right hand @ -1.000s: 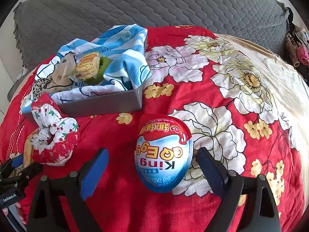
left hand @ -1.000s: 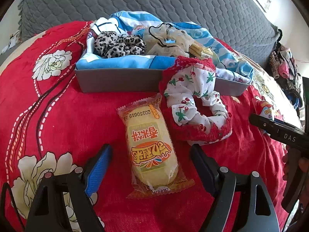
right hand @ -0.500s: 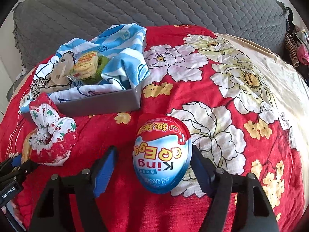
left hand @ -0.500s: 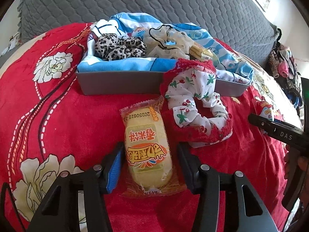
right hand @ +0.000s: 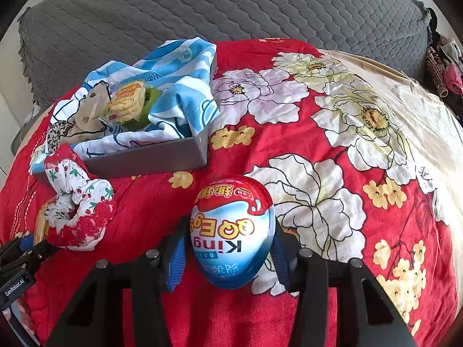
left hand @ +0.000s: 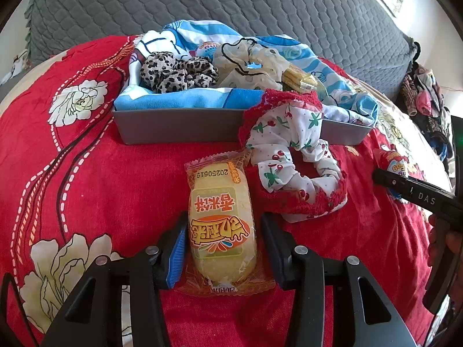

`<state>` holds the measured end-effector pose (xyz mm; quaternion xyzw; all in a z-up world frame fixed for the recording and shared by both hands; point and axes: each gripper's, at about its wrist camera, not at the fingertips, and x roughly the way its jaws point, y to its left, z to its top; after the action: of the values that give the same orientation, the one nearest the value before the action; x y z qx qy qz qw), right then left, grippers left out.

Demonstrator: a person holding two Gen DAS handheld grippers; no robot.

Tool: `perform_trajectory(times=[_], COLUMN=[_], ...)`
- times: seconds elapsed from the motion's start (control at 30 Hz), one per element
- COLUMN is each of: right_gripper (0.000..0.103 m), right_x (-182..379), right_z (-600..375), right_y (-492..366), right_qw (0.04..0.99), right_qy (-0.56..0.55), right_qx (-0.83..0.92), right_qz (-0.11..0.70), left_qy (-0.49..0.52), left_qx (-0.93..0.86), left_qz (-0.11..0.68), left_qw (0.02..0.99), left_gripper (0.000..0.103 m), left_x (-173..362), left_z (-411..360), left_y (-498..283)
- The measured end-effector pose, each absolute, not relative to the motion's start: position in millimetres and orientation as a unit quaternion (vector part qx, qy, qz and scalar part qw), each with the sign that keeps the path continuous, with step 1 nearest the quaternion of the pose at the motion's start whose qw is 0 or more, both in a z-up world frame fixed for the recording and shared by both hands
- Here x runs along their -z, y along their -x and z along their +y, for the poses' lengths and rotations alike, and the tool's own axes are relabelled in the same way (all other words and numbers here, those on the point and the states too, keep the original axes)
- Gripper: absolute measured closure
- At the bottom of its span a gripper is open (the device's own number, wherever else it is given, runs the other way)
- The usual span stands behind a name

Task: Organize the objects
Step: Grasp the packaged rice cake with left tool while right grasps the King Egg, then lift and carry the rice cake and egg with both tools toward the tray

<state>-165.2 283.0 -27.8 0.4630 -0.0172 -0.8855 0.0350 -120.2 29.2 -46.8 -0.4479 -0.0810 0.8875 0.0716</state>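
Note:
A yellow snack pack [left hand: 221, 217] lies on the red flowered bedspread [left hand: 86, 173]. My left gripper [left hand: 222, 243] straddles its near half, jaws closing, and the pads meet the wrapper's sides. A red, white and blue toy egg [right hand: 231, 231] lies between the fingers of my right gripper [right hand: 230, 248]. Those jaws are closing too, with the pads against the egg's sides. A cherry-print scrunchie [left hand: 292, 150] rests against the front wall of the grey tray [left hand: 179, 125], beside the snack pack.
The tray is lined with a blue striped cloth [right hand: 179, 66]. It holds a leopard scrunchie [left hand: 173, 70], a cream scrunchie [left hand: 251, 60] and a biscuit pack [right hand: 127, 101]. A grey quilted cushion [right hand: 231, 8] rises behind. Clothes [left hand: 425, 101] are piled at the far right.
Both grippers' jaws have drawn in from wide apart: the left onto the snack pack's sides, the right onto the egg's sides. Neither hand has shifted.

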Motion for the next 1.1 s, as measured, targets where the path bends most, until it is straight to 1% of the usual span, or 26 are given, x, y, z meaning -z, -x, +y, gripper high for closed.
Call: perform_trajectory(times=[0.23,0.3,1.1], right_gripper=[0.053,0.053,0.053], right_x=[28.2,27.4,19.4], right_z=[283.2,282.2,263.3], right_y=[165.2,165.2,155.2], right_qw=[0.039,0.042,0.078], right_qy=[-0.463,-0.463,-0.461], right_qx=[0.885,0.885,0.884], right_qz=[-0.021,-0.023,-0.015], left_qy=[0.445,0.445,0.438], left_qx=[-0.888,-0.889,-0.893], left_qz=[-0.084,-0.086,-0.068], left_qw=[0.073,0.073,0.078], left_gripper=[0.057,0.061,0.063], left_x=[46.3,46.6,40.2], left_z=[28.4,27.6,31.6], left_y=[121.9,121.9,118.3])
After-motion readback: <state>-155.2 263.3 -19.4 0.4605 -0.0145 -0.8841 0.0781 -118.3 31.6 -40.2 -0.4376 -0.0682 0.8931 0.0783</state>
